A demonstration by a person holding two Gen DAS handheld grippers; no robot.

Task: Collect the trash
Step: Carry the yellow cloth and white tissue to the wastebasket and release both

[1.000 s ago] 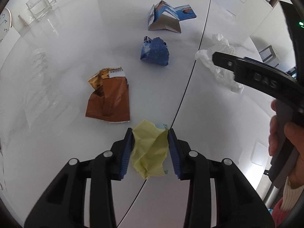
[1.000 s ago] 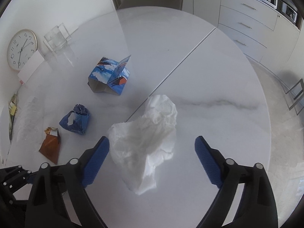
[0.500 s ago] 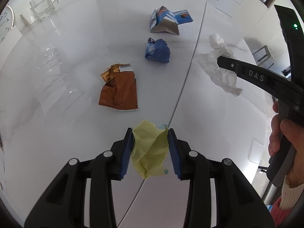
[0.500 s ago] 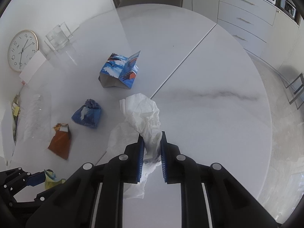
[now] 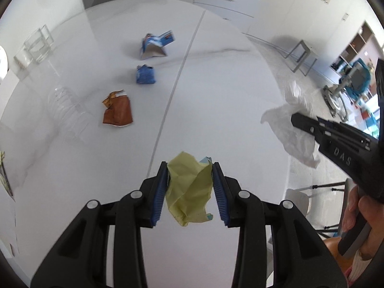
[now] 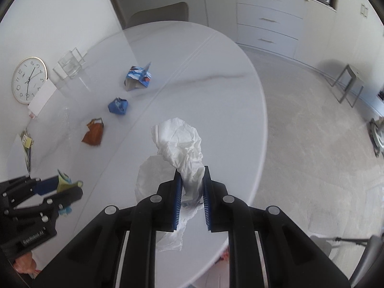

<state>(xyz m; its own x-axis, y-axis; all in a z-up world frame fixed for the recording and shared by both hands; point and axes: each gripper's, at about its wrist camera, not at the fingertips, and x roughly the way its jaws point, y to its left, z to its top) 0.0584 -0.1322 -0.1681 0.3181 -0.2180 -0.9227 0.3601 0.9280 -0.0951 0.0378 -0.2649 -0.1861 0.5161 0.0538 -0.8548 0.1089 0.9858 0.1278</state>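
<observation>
My left gripper (image 5: 189, 168) is shut on a crumpled yellow-green paper (image 5: 188, 187) and holds it above the white oval table (image 5: 216, 84). My right gripper (image 6: 192, 175) is shut on a crumpled white tissue (image 6: 180, 144), lifted off the table near its right edge; the tissue (image 5: 290, 129) also shows at the right of the left wrist view. Still lying on the table are a brown wrapper (image 5: 117, 112), a blue crumpled wrapper (image 5: 145, 75) and a torn blue carton (image 5: 154, 45). The left gripper (image 6: 69, 184) shows at the lower left of the right wrist view.
A clear glass holder (image 6: 68, 66) stands at the table's far left, with a round clock (image 6: 28, 79) and a white card (image 6: 42, 100) by the wall. Papers (image 6: 26, 146) lie at the left edge. A chair back (image 6: 158, 14) is behind the table, drawers (image 6: 266, 21) beyond.
My right gripper closed on the white tissue and lifted it off the table toward the right edge. My left gripper rose with the yellow-green paper, so the table's trash looks farther away.
</observation>
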